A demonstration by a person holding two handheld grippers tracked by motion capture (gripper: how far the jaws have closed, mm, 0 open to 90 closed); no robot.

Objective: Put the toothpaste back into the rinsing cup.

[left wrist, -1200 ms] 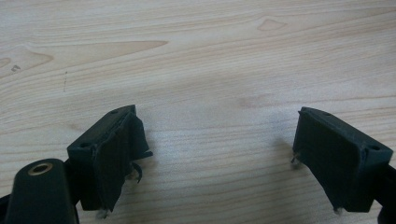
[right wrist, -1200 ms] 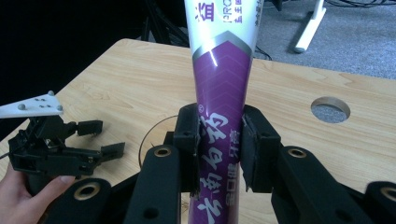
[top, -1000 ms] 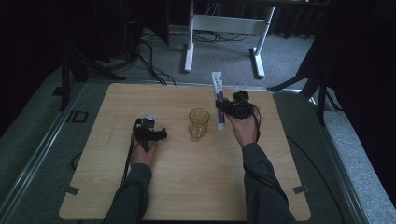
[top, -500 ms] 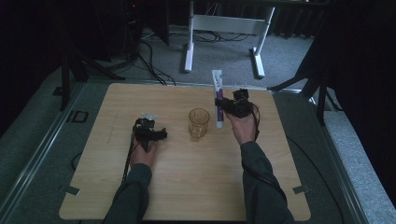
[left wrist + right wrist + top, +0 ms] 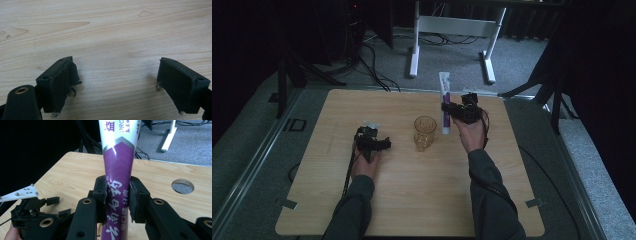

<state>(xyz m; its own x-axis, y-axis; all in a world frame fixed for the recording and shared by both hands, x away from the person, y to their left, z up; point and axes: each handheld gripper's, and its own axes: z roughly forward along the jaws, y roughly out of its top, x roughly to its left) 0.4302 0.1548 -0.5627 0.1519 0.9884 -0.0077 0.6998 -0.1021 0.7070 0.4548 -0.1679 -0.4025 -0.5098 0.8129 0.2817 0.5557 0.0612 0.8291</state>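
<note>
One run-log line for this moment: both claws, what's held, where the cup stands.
right claw: shut on toothpaste tube, held upright above table | left claw: open, over bare wood | glass cup: upright between the hands

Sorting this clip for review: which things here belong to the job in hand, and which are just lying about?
In the job:
- toothpaste tube, clamped upright in the right tongs
- amber glass cup, beside the tube

Lying about:
- left tongs, open over bare table
- white stand on the floor behind
</note>
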